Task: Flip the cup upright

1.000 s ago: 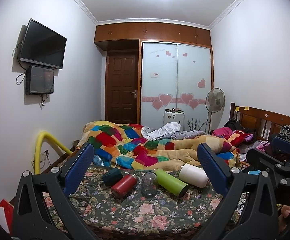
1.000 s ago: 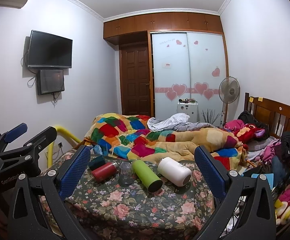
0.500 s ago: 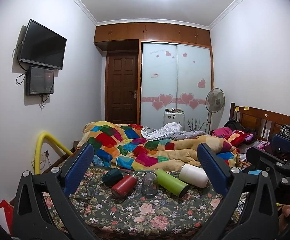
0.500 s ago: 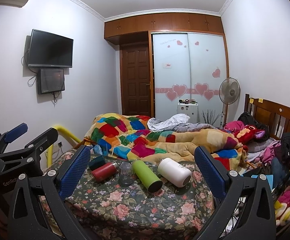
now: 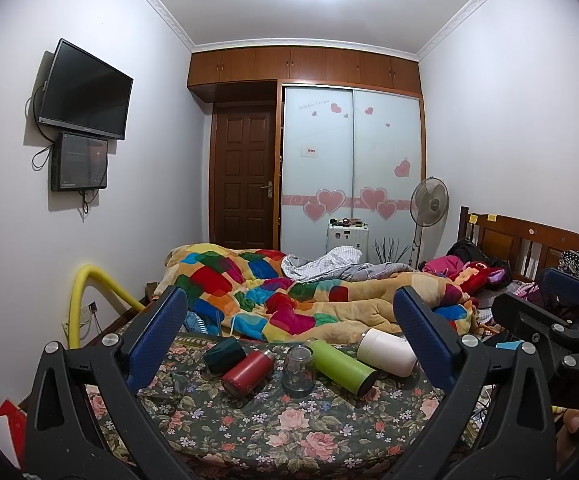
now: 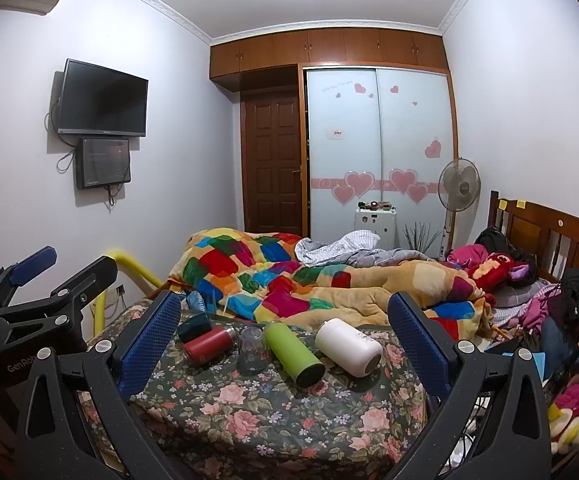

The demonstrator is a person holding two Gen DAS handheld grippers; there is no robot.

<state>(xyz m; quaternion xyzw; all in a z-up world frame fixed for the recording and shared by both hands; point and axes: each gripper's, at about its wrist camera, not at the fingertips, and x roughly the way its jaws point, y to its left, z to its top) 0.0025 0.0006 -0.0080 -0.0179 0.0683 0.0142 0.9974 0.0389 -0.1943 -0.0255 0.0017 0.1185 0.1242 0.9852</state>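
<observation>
So both grippers are just hanging in the air in front of the floral-covered bench [image 5: 249, 432], and neither one is touching anything. The left gripper [image 5: 289, 334] has its jaws spread wide apart with nothing between them, and same deal for the right gripper [image 6: 285, 332], jaws wide and empty. On the bench there's a row of 5 containers along the far edge, next to the colorful patchwork blanket [image 5: 281, 292]. From the left end: a dark green cup [image 5: 223, 354] lying on its side, a red bottle [image 5: 247, 372] on its side touching it, then the clear glass cup [image 5: 298, 368] standing mouth-down roughly mid-row, then a lime green bottle [image 5: 341, 366] on its side, and a white bottle [image 5: 385, 352] on its side at the right end. In the right wrist view the clear glass cup [image 6: 252, 350] sits just beside the lime green bottle [image 6: 293, 352], rim down on the cloth. Whether they're actually touching, can't tell from here.
</observation>
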